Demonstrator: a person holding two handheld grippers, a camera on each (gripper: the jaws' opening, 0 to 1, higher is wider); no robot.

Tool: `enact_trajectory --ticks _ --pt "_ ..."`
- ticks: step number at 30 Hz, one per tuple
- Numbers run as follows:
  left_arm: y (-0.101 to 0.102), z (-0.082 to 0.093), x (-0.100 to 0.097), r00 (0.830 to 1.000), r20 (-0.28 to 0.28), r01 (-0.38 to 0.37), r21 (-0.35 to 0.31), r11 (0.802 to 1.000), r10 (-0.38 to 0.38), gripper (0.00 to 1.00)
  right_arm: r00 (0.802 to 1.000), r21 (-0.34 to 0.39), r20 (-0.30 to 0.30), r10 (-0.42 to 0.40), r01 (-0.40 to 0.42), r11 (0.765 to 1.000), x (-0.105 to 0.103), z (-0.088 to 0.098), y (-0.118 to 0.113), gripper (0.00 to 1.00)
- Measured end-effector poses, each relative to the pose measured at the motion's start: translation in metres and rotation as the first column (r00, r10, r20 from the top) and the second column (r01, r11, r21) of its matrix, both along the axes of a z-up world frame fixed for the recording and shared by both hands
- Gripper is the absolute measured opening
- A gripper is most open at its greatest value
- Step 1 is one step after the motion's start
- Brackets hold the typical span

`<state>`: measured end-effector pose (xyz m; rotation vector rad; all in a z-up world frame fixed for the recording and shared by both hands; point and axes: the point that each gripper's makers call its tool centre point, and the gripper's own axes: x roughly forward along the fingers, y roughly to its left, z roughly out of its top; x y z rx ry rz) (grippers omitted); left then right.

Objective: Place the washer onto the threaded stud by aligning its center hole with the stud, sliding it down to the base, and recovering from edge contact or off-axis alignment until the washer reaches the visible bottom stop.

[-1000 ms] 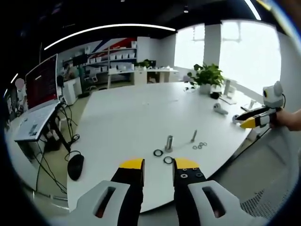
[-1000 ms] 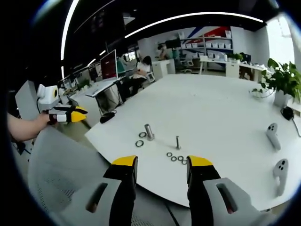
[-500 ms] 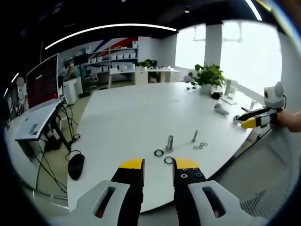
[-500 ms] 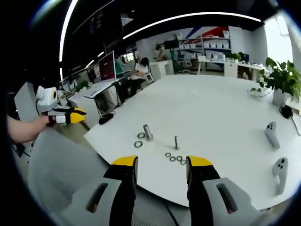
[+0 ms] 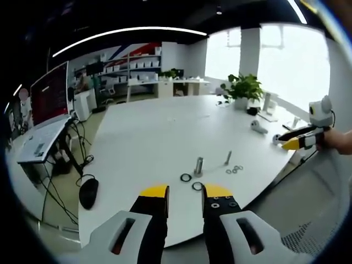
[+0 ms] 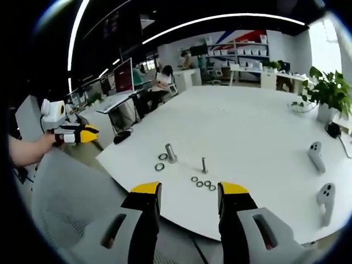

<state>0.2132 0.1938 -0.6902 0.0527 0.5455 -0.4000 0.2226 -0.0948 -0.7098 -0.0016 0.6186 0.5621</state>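
Both claws are hovering off the near edge of the white surface, holding nothing. Left claw is showing a narrow gap between its yellow-tipped jaws; right claw is standing with jaws wide apart. Near that edge, the thin threaded stud is standing upright, a row of small washers lying just beside it. A thicker metal cylinder is standing nearby beside two dark rings.

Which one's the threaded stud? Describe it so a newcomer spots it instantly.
On the white round table, near the edge closest to the grippers, two metal posts stand upright. The threaded stud is the thin one, right beside the row of small washers; the thick post stands by two dark rings.
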Motion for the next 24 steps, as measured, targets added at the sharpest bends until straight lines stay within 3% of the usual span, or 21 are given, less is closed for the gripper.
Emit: enact_trajectory --ticks 13,24 --pt "0.0 -0.002 -0.001 1.0 -0.01 0.006 0.005 1.0 -0.006 0.21 0.997 -0.053 -0.024 -0.077 0.076 0.996 0.0 -0.008 -0.017 0.44" --pt "0.001 -0.004 -0.002 1.0 -0.019 0.002 0.009 1.0 -0.002 0.22 0.997 -0.074 -0.064 -0.036 0.031 0.997 -0.007 -0.015 -0.012 0.44"
